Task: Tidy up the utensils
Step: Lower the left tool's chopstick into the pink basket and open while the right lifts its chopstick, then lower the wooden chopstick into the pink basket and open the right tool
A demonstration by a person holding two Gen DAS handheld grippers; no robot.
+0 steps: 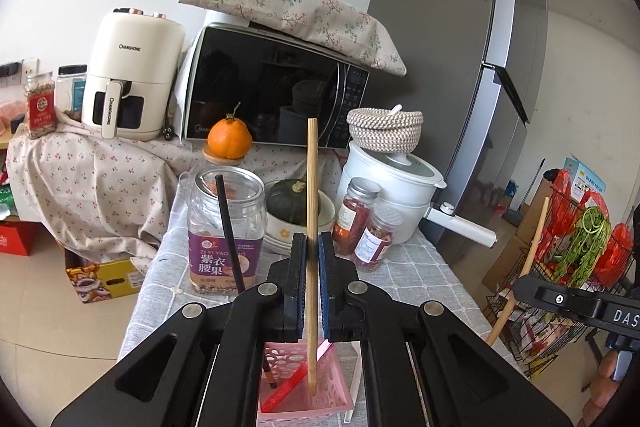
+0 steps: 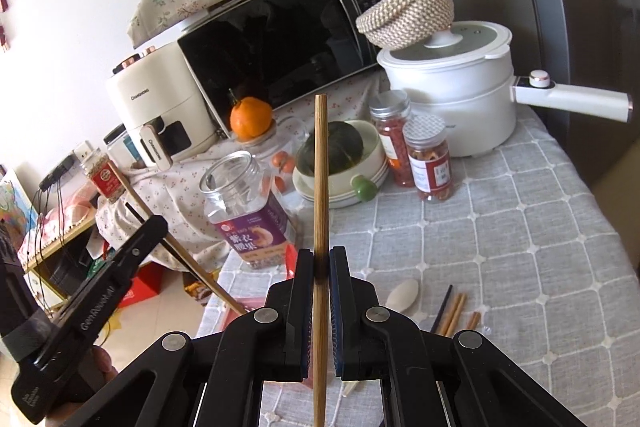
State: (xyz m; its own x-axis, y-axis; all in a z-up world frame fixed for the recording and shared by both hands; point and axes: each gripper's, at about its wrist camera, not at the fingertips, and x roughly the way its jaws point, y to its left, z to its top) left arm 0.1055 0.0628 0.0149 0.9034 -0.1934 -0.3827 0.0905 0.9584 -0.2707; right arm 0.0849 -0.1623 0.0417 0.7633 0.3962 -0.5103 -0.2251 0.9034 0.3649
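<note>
In the left wrist view my left gripper is shut on a pale wooden chopstick that stands upright. Its lower end reaches into a pink perforated basket on the table's near edge. A black chopstick and a red item also stand in that basket. My right gripper is shut on a darker bamboo chopstick, held upright above the table. Each gripper shows in the other's view: the right gripper at the right, the left gripper at the left.
A white spoon and several loose chopsticks lie on the grey checked tablecloth. Behind stand an open clear jar, a bowl with a green squash, two spice jars, a white electric pot and a microwave.
</note>
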